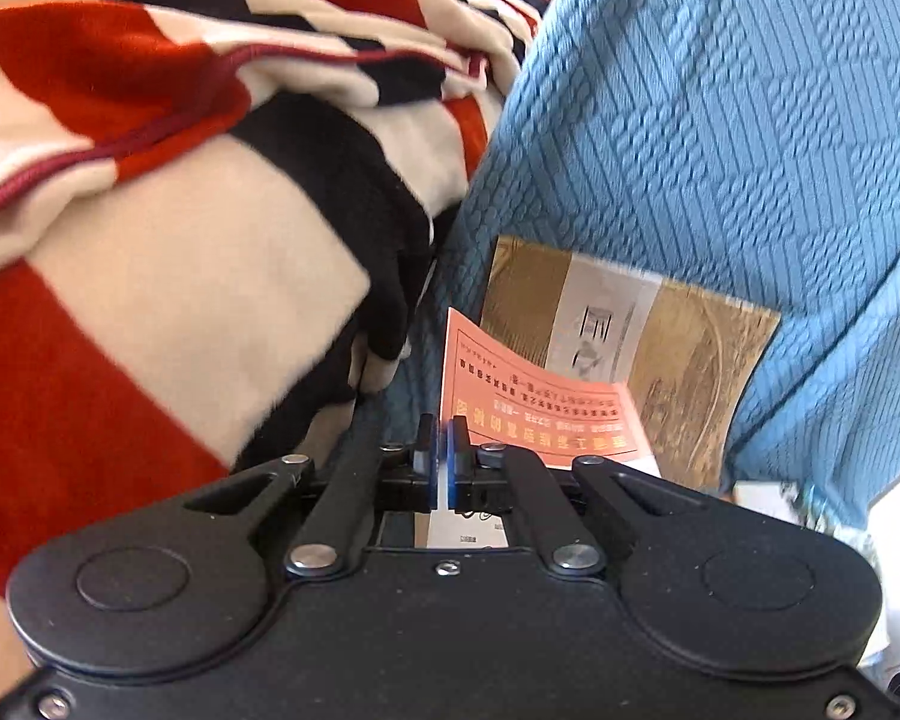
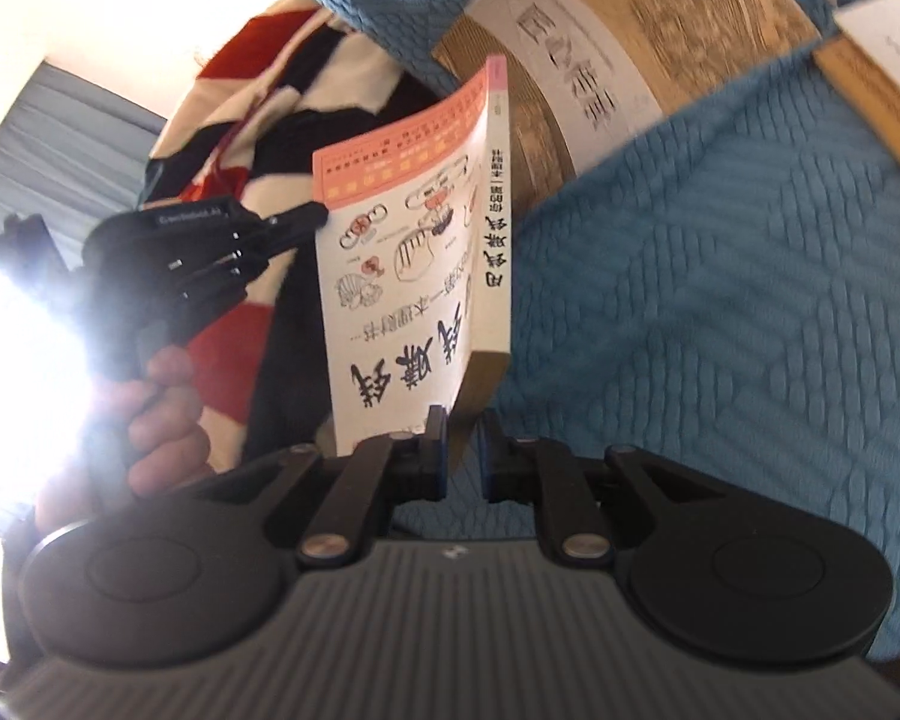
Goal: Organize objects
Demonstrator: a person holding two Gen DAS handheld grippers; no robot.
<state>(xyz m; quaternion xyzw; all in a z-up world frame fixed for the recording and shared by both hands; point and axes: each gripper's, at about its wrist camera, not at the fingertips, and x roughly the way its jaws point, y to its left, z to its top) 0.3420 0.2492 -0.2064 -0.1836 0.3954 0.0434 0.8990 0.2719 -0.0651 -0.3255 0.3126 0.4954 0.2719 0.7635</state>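
Jaws of both grippers pinching white-and-pink book (image 2: pixel 414 252), spine running away

Right hand-held gripper (image 2: pixel 462 450) clamping the lower corner of a white and pink paperback (image 2: pixel 414 276), left hand-held gripper (image 2: pixel 318 217) pinching its far edge, hovering over blue textured bedspread (image 2: pixel 720 312), gold-covered book (image 2: pixel 600 60) lying beyond, striped red, black and cream blanket (image 2: pixel 270 120) bunching behind.
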